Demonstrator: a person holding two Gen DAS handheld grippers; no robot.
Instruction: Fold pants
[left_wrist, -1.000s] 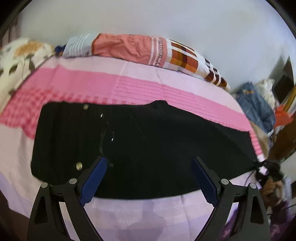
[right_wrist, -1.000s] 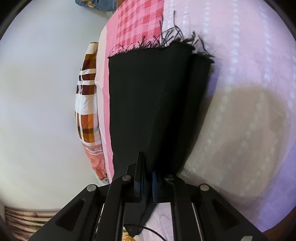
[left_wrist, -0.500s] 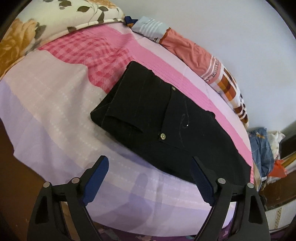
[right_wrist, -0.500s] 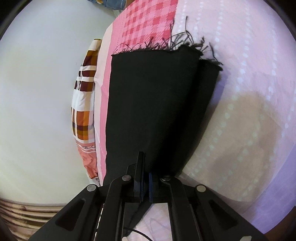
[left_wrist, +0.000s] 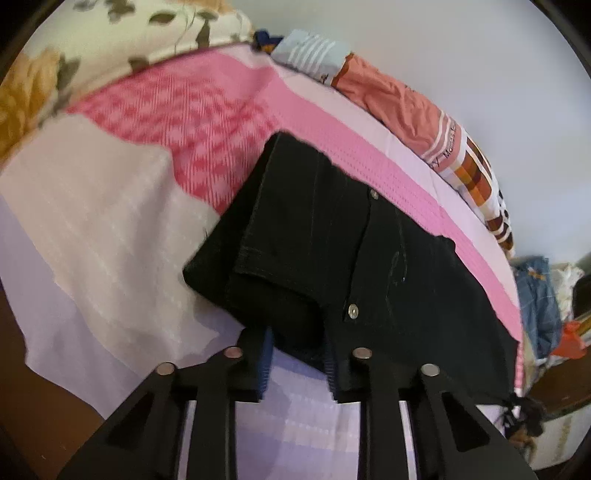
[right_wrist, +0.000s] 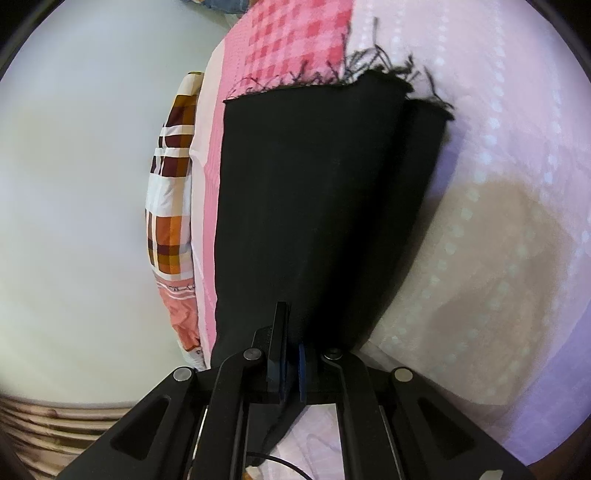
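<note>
Since a second ago the left gripper (left_wrist: 297, 356) has come in close to the pants (left_wrist: 332, 258) and its jaws, which stood wide apart, have shut on the near corner of the waist end. Black cloth now sits bunched between the two blue pads. The right gripper (right_wrist: 291, 363) has not moved, and its jaws stay clamped on the near edge of the leg end, with the cloth pinched tight between them.

The pants lie on the bed (left_wrist: 110, 229), on a sheet of pink and pale purple. In the left view the waist end is near, with two small metal buttons on it, and the legs run off to the far right. In the right view the legs stretch away from the jaws to a frayed hem (right_wrist: 351, 74) at the far end. One leg seems to lie on top of the other, so I think the pants are already folded once, long ways.

A striped pillow (left_wrist: 461, 147) lies along the far side of the bed by the wall, and a flowery cushion (left_wrist: 129, 33) sits at the far left.

Both ends are now held, so the next fold, bringing one end over to the other, looks ready to start but is not done yet
</note>
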